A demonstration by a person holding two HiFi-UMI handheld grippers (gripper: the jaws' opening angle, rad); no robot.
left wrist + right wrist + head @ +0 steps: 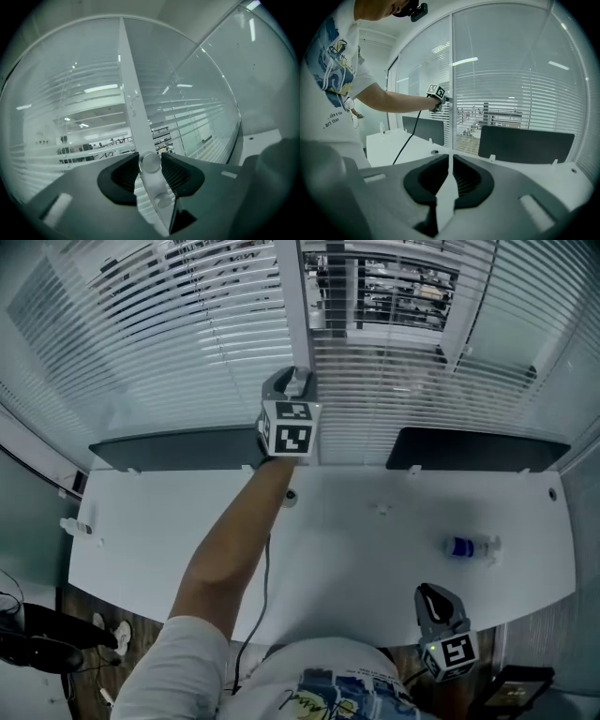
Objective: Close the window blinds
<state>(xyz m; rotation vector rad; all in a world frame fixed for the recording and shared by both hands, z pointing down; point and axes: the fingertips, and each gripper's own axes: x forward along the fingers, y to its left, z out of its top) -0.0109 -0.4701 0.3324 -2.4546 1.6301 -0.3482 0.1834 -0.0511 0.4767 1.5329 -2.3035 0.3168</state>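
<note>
— Where are the blinds point(187, 329)?

— Behind the glass on both sides of the white post point(298, 324), above the far edge of the table point(328, 559). Their slats lie flat enough that the office beyond shows through the gaps.

— And the left gripper point(296, 382)?

— It is held out on a straight arm, right up against that post. The head view hides what it has hold of, but its own view settles that. A round knob point(151, 162) on the post sits between the jaws, with both pads against its sides. A second knob point(163, 200) shows lower in that view, clear of the pads.

— The right gripper point(428, 592)?

— It is low by the person's body, off the table's near edge. Its own view shows the jaws closed together with nothing in them. That view also shows from the side the outstretched arm reaching the post.

— What does only the head view catch?

— A bottle point(472, 547) lying on its side on the right part of the table, well apart from both grippers.

— Any writing?

— The bottle's blue label is too small to read. The cubes on the grippers carry only black-and-white square marks. The right gripper view shows small print on the shirt point(335, 70). I make out "like a" and "art. than", and the rest is cut off.
</note>
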